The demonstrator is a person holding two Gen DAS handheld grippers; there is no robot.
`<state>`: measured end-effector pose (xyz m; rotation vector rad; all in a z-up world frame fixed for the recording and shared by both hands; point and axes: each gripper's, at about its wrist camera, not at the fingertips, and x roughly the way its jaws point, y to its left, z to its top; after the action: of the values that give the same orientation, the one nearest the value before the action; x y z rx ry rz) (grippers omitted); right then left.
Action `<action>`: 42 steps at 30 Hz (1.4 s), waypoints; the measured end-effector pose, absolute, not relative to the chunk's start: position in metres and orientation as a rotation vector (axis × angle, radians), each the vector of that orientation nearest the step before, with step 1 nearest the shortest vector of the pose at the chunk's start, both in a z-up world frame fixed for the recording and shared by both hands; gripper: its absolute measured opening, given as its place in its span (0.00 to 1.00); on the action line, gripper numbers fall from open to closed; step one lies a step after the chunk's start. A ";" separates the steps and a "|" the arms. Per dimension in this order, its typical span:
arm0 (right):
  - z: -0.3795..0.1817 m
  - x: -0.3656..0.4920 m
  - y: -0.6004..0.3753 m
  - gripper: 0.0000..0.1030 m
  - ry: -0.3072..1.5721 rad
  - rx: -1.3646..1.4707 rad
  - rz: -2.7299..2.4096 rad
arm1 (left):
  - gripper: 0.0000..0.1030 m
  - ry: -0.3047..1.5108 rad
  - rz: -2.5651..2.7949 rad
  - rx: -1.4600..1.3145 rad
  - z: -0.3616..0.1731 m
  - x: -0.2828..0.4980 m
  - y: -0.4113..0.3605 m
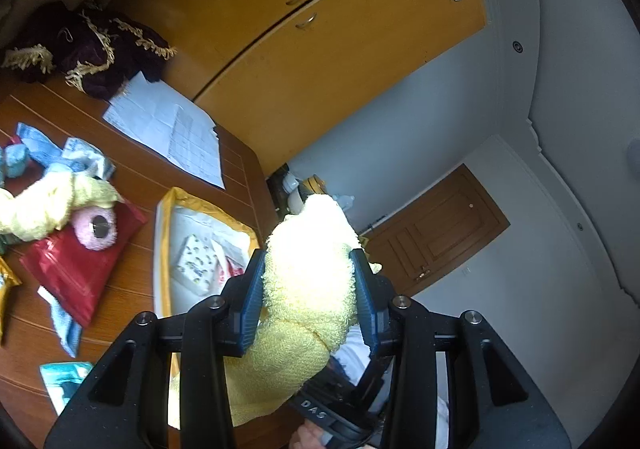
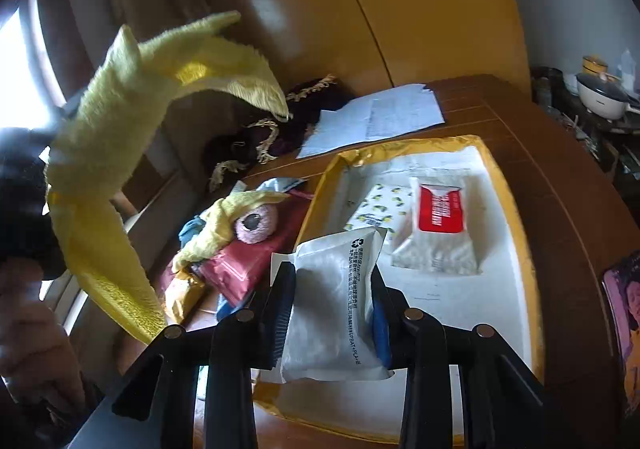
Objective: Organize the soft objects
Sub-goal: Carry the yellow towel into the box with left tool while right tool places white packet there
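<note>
1. Yellow towel (image 1: 308, 281), fluffy terry cloth, is pinched between the ribbed blue pads of the left gripper (image 1: 310, 289) and held in the air.
2. From the right wrist view alone, that towel (image 2: 104, 153) drapes in long limp folds at the left.
3. Right gripper (image 2: 332, 313) clamps a soft white pouch (image 2: 336, 305) with black print, above the yellow-rimmed white tray (image 2: 516, 217).
4. Flat packets lie inside the tray on the brown wooden table (image 2: 560, 185).
5. A pink fuzzy ring (image 1: 97, 228) rests on a glossy red bag (image 1: 76, 269) beside the tray.

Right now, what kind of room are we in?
Probably a room in a home, perhaps a bedroom: a wooden wardrobe with handled doors, a panelled wooden door, and a rice cooker on a cluttered side surface.
</note>
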<state>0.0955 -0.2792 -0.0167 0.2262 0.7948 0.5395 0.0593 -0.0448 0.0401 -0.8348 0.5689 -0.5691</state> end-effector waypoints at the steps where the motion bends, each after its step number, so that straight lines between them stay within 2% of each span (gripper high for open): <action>1: -0.019 0.096 -0.284 0.34 0.800 0.234 0.524 | 0.37 0.578 -0.587 -0.853 0.040 0.064 -0.049; 7: -0.028 0.096 -0.298 0.35 0.819 0.225 0.426 | 0.37 0.676 -0.551 -0.955 -0.006 0.089 -0.074; 12: -0.046 0.105 -0.295 0.35 0.861 0.163 0.332 | 0.37 0.846 -0.474 -0.928 -0.057 0.109 -0.092; 16: -0.058 0.106 -0.292 0.35 0.893 0.141 0.309 | 0.37 0.904 -0.416 -0.865 -0.077 0.110 -0.103; 22: -0.072 0.111 -0.288 0.36 0.942 0.123 0.287 | 0.39 0.878 -0.381 -0.748 -0.067 0.096 -0.110; 25: -0.074 0.111 -0.290 0.37 0.952 0.126 0.280 | 0.45 0.888 -0.384 -0.713 -0.065 0.093 -0.113; 27: -0.074 0.110 -0.294 0.37 0.953 0.141 0.281 | 0.58 0.882 -0.402 -0.709 -0.068 0.102 -0.114; 29: -0.074 0.110 -0.298 0.37 0.945 0.163 0.276 | 0.64 0.874 -0.420 -0.706 -0.067 0.103 -0.115; 34: -0.065 0.104 -0.304 0.42 0.912 0.187 0.266 | 0.65 0.862 -0.428 -0.698 -0.063 0.099 -0.113; 36: -0.059 0.101 -0.305 0.52 0.885 0.195 0.264 | 0.65 0.848 -0.427 -0.692 -0.060 0.099 -0.111; 38: -0.053 0.098 -0.306 0.56 0.852 0.205 0.266 | 0.65 0.827 -0.431 -0.677 -0.055 0.093 -0.106; 40: -0.049 0.095 -0.308 0.57 0.827 0.219 0.268 | 0.66 0.799 -0.427 -0.657 -0.048 0.083 -0.100; 42: -0.044 0.092 -0.309 0.59 0.803 0.236 0.274 | 0.70 0.767 -0.423 -0.632 -0.042 0.073 -0.091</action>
<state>0.0917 -0.3093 -0.0437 0.2361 0.8029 0.2740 0.0735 -0.0907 -0.0416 -0.6321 0.7667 -0.4230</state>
